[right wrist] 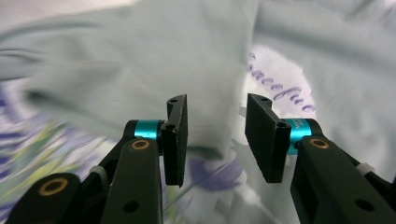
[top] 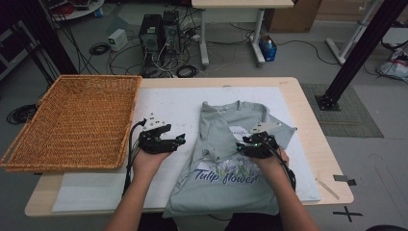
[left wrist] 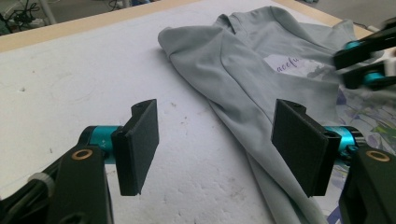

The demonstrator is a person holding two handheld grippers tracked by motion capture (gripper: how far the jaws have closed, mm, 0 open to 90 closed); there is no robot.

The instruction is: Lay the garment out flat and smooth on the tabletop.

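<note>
T-shirt [top: 226, 159], grey-green with a tulip print, lies partly folded on the white sheet [top: 173, 106], its hem at six o'clock by the table edge. Right gripper [top: 254, 144] hovers just over the folded-in sleeve at the shirt's middle, jaws parted with a cloth edge between them, pinching nothing. Left gripper [top: 179, 140] rests at nine o'clock of the shirt, jaws spread wide over bare sheet. Wicker basket [top: 77, 120] sits further toward nine o'clock.

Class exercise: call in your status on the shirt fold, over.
Left tool open over bare mat beside the T-shirt. Right tool open above folded sleeve, nothing gripped. Nothing in the way.
</note>
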